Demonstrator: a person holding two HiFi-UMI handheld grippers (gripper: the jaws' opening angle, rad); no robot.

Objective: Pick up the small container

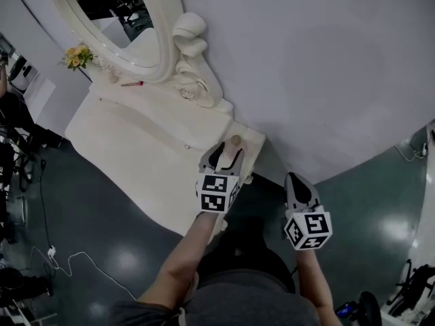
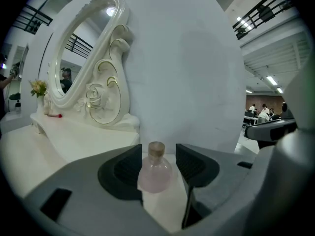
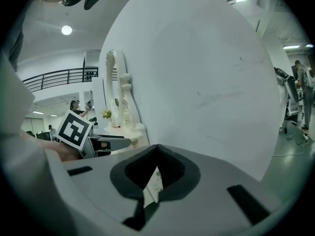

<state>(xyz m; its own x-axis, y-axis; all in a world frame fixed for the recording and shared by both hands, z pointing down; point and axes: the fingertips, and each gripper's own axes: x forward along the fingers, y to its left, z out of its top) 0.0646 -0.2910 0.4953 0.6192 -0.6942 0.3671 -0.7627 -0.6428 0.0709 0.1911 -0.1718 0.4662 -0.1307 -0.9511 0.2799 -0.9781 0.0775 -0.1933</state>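
Note:
The small container [image 2: 154, 176] is a round pink glass flask with a cork stopper. It stands upright on the right end of the white vanity table [image 1: 129, 148]. In the head view the flask [image 1: 236, 140] shows just beyond my left gripper [image 1: 225, 157]. In the left gripper view, that gripper [image 2: 158, 149] is open, one jaw on each side of the flask, the left jaw close against its body. My right gripper [image 1: 297, 182] hangs over the floor to the right of the table. Seen in its own view, my right gripper [image 3: 156, 147] is shut and empty.
An ornate oval mirror [image 1: 115, 19] stands at the back of the table, with yellow flowers [image 1: 77, 56] and a small red item [image 1: 132, 83] beside it. A white curved wall [image 1: 306, 60] rises right behind the flask. Cables [image 1: 54, 257] lie on the dark floor at the left.

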